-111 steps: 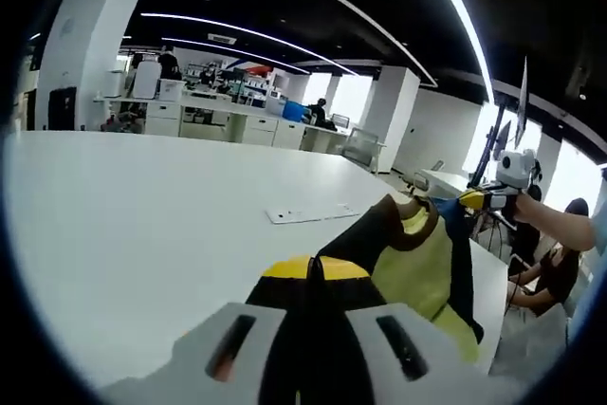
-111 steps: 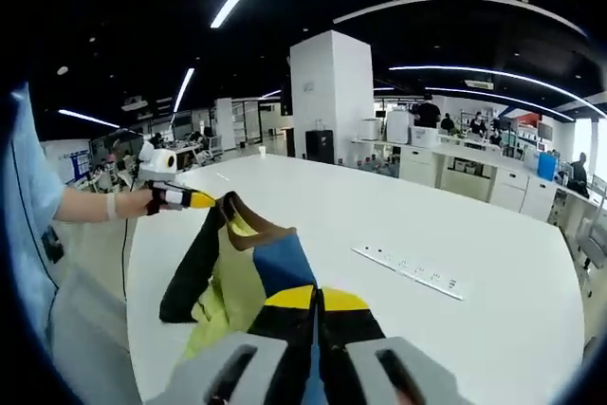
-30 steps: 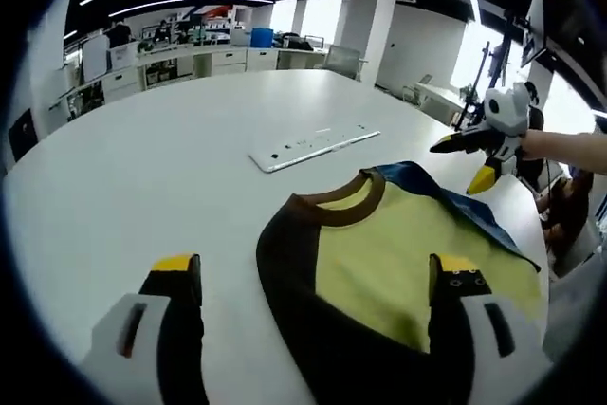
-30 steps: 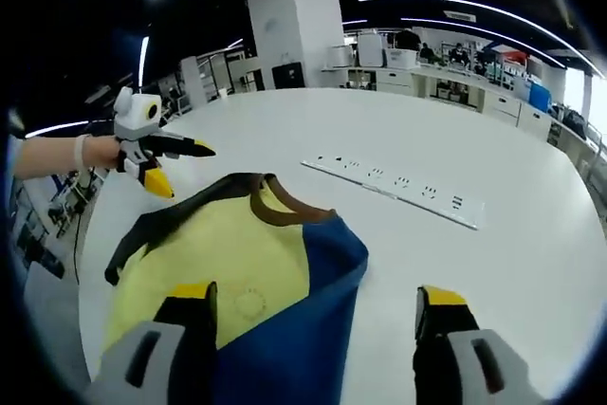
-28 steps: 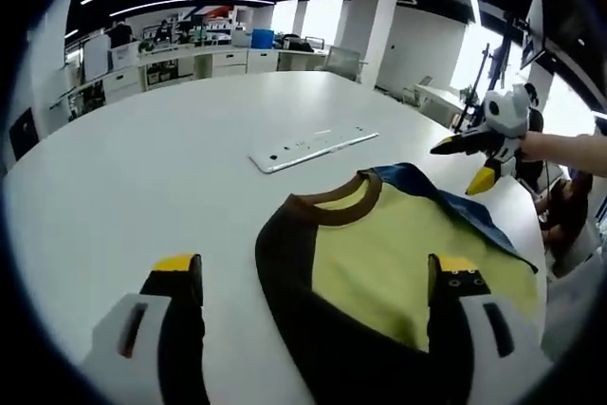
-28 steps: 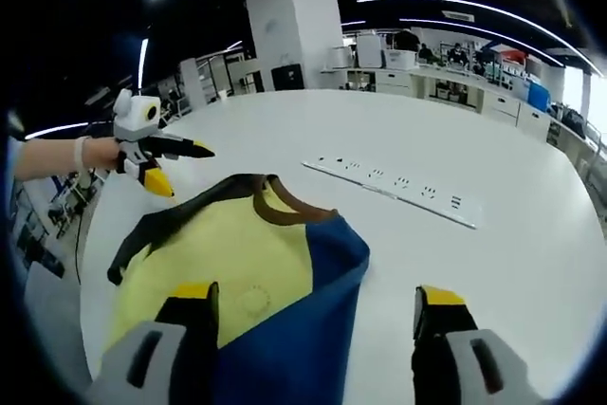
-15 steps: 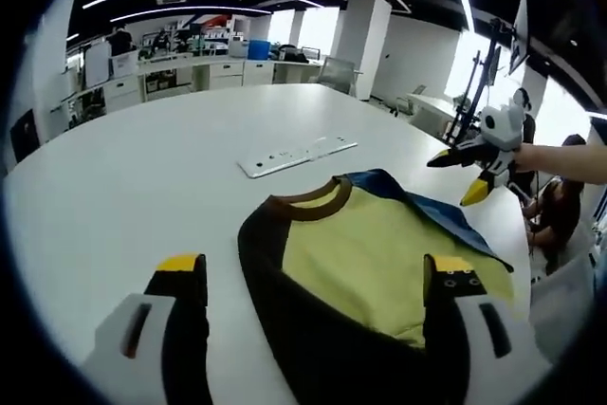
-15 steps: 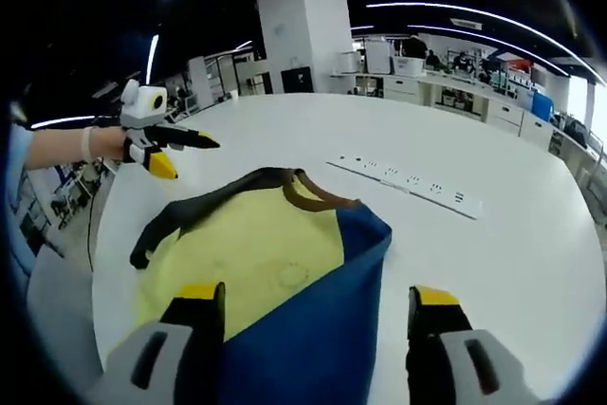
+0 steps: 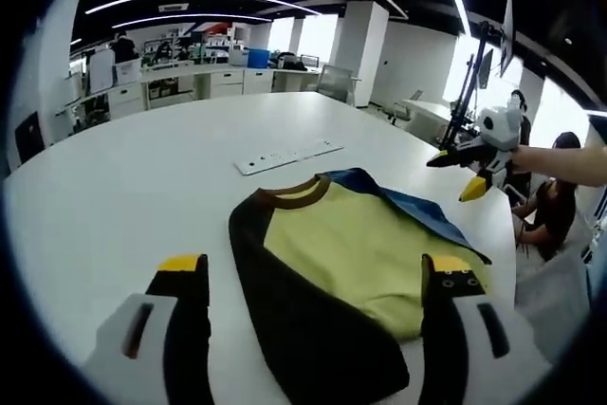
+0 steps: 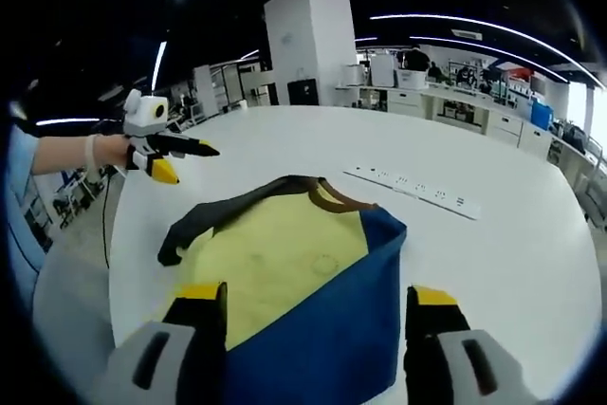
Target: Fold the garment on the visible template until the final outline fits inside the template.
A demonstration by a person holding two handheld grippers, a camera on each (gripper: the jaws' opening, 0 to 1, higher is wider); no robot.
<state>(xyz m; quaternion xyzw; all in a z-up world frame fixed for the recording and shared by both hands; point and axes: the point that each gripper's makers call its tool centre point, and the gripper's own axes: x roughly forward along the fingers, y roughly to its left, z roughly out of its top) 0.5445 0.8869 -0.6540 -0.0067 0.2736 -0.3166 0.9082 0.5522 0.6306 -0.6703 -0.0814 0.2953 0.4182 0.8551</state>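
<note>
1. Left gripper view: my left gripper has its yellow-tipped black jaws spread wide apart and empty, hovering over the near part of the yellow, black-sleeved and blue-sleeved garment.
2. The garment lies flat on the white round table, brown collar pointing away from me, black sleeve on the left, blue sleeve on the right.
3. A white power strip lies on the table beyond the collar, apart from the fabric.
4. My right gripper appears at the right in this view, held above the table edge, clear of the garment.
5. Right gripper view: my right gripper also has its jaws wide apart, gripping nothing, above the blue sleeve area of the garment.
6. The left gripper shows at the left, held in a hand, off the fabric.
7. The power strip lies beyond the collar.
8. Desks and a white pillar stand well behind the table.
</note>
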